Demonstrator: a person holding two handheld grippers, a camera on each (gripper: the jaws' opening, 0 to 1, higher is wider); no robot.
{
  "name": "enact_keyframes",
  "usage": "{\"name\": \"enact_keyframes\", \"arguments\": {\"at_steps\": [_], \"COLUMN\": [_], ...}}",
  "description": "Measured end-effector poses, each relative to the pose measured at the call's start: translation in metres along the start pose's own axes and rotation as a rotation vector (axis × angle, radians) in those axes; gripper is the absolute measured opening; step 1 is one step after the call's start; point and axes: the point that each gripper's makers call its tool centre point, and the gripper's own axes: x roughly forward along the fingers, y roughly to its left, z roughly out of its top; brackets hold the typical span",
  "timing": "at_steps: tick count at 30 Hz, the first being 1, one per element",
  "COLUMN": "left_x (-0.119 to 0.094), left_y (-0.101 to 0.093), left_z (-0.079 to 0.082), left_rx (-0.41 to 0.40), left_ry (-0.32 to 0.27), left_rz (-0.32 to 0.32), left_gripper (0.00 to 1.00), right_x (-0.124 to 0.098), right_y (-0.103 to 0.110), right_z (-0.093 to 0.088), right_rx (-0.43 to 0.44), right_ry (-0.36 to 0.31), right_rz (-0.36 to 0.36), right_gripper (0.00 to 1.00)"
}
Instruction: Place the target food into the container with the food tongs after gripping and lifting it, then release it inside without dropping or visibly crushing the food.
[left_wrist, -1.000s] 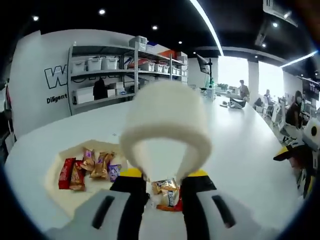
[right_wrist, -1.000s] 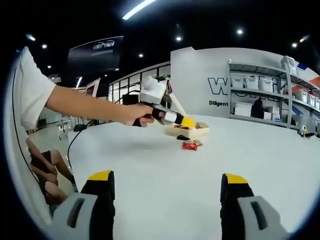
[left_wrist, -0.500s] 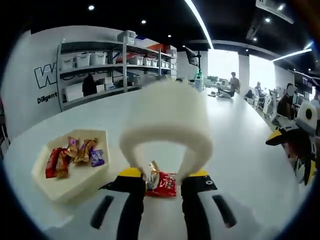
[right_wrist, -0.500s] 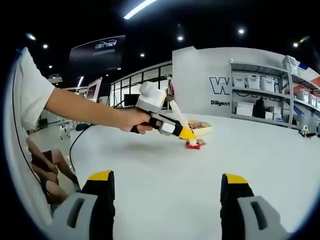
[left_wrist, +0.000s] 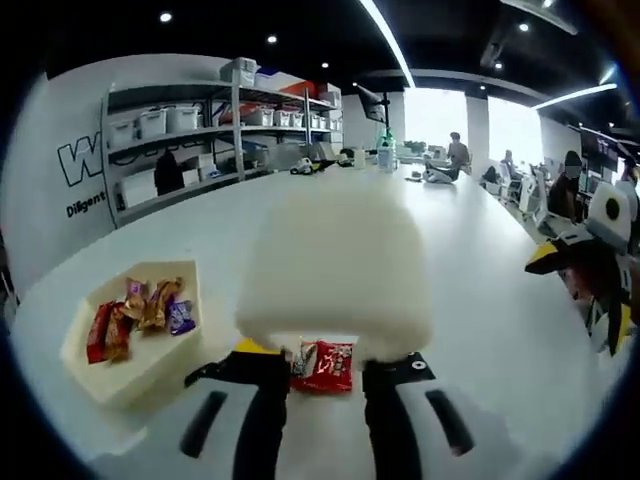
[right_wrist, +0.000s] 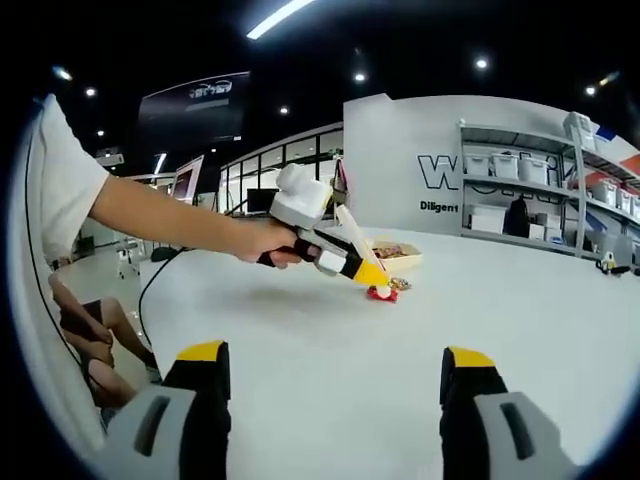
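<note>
My left gripper (left_wrist: 326, 356) is shut on white food tongs (left_wrist: 335, 265), whose wide band rises in front of the camera. Just past the jaw tips, two snack packets (left_wrist: 325, 366), one red and one gold, lie on the white table. A cream hexagonal container (left_wrist: 100, 365) holding several wrapped snacks sits to the left. In the right gripper view, a hand points the left gripper (right_wrist: 366, 270) down at the red packet (right_wrist: 381, 293), with the container (right_wrist: 400, 262) just behind. My right gripper (right_wrist: 335, 365) stands open over bare table.
The large white table (right_wrist: 420, 340) stretches all around. The right gripper (left_wrist: 585, 275) shows at the right edge of the left gripper view. Shelving with bins (left_wrist: 190, 125) lines the far wall. A person's arm (right_wrist: 170, 215) reaches across from the left.
The left gripper has dropped toward the two packets, which now lie right at its jaw tips. The arch between the tong arms no longer shows. The right gripper has not moved.
</note>
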Motion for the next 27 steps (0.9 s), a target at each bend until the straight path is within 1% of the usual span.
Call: {"name": "enact_keyframes", "arguments": {"at_steps": [2, 4, 7, 8, 9, 13, 15, 17, 20, 21, 24, 26, 27], "left_x": [0.000, -0.003, -0.006, -0.006, -0.006, -0.008, -0.007, -0.008, -0.008, -0.007, -0.005, -0.005, -0.006], "left_y": [0.000, -0.001, -0.012, -0.013, -0.013, -0.017, -0.021, -0.027, -0.032, -0.033, -0.031, -0.028, -0.026], "left_z": [-0.001, 0.000, -0.003, -0.005, -0.005, 0.000, -0.001, 0.001, 0.004, 0.003, -0.003, -0.003, -0.003], "left_rx": [0.006, 0.033, 0.057, 0.066, 0.070, 0.058, 0.050, 0.072, 0.066, 0.062, 0.062, 0.057, 0.039], "left_ry": [0.008, 0.008, 0.017, 0.030, 0.028, 0.012, 0.018, 0.013, 0.006, 0.019, 0.046, 0.042, 0.046], "left_rz": [-0.001, 0.009, -0.023, -0.015, -0.015, -0.024, -0.035, -0.043, -0.054, -0.053, -0.044, -0.039, -0.035], "left_gripper": [0.27, 0.27, 0.27, 0.27, 0.27, 0.27, 0.27, 0.27, 0.27, 0.27, 0.27, 0.27, 0.27], "right_x": [0.000, 0.000, 0.000, 0.000, 0.000, -0.001, -0.002, -0.002, -0.003, -0.003, -0.003, -0.003, -0.003], "right_y": [0.001, 0.001, 0.001, 0.001, 0.001, 0.003, 0.003, 0.002, 0.002, 0.003, 0.004, 0.004, 0.005], "right_z": [0.001, 0.001, 0.000, 0.000, 0.001, 0.002, 0.001, 0.000, -0.001, -0.001, 0.000, 0.000, 0.000], "right_rx": [-0.002, -0.004, -0.005, -0.005, -0.005, -0.009, -0.006, -0.006, -0.005, -0.004, -0.006, -0.006, -0.004], "right_ry": [-0.003, -0.003, 0.000, -0.001, -0.001, -0.007, -0.004, -0.002, -0.002, -0.001, -0.001, -0.003, -0.004], "right_rz": [0.001, 0.003, 0.004, 0.003, 0.004, 0.007, 0.006, 0.002, 0.002, 0.004, 0.004, 0.005, 0.006], "right_gripper": [0.85, 0.85, 0.85, 0.85, 0.85, 0.84, 0.84, 0.84, 0.84, 0.84, 0.84, 0.84, 0.84]}}
